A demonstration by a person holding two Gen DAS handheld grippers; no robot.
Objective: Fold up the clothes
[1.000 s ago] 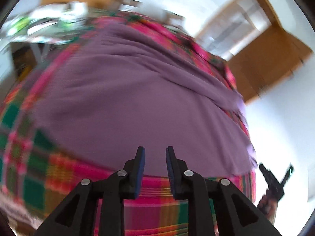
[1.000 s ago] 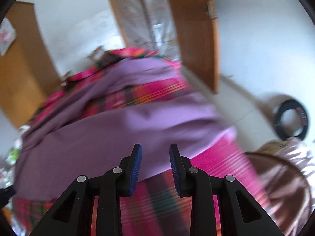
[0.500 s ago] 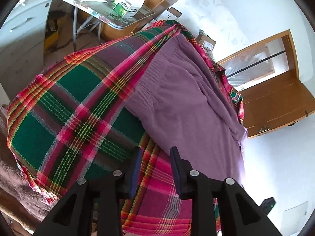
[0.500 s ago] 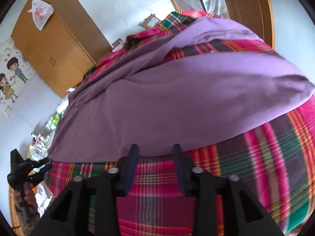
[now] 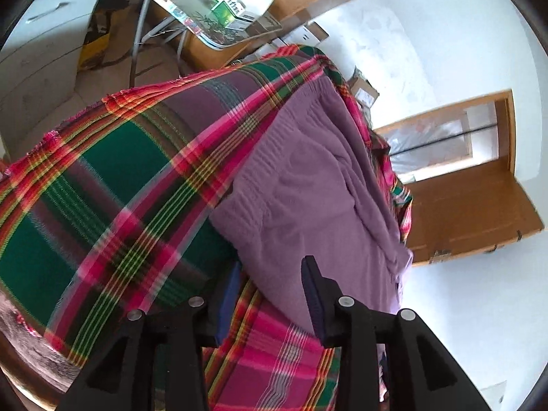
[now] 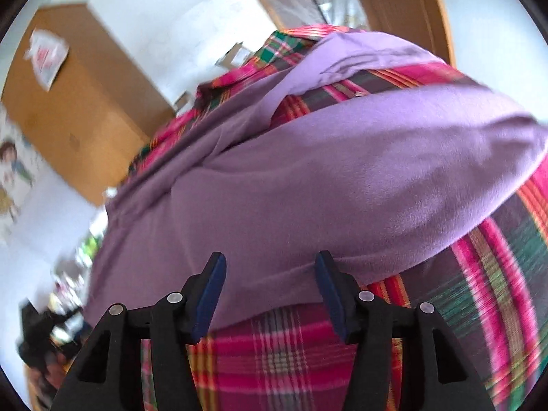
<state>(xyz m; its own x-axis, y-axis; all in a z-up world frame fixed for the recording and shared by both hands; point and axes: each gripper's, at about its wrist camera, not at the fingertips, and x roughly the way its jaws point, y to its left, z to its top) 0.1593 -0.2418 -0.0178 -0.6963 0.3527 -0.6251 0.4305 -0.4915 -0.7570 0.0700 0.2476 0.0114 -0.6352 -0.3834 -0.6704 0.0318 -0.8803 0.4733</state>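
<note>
We see the purple garment (image 5: 318, 188) spread over a plaid blanket (image 5: 113, 185) of red, pink and green. In the left wrist view, our left gripper (image 5: 270, 294) stands with its fingers wide apart, and the near corner of the garment, by its ribbed band, reaches down into the gap between them. The left finger (image 5: 227, 299) sits at the fold where the plaid cloth meets that corner; whether either pad touches the fabric, we cannot tell. Beyond the fingertips the garment runs away up and to the right along the blanket's far side.

In the right wrist view, our right gripper (image 6: 270, 294) is also spread wide, gripping nothing. The garment's near edge (image 6: 260, 304) crosses the gap between the fingers, with purple cloth ahead of the tips and plaid blanket (image 6: 274, 363) nearer the gripper body. Ahead, the garment divides into two long parts with a strip of plaid showing between them.

Far left of the left fingers, a folding table (image 5: 205, 20) carries a green and white box (image 5: 233, 8) and some papers. At the lower left of the right view, blurred, the other gripper (image 6: 37, 335) shows.
</note>
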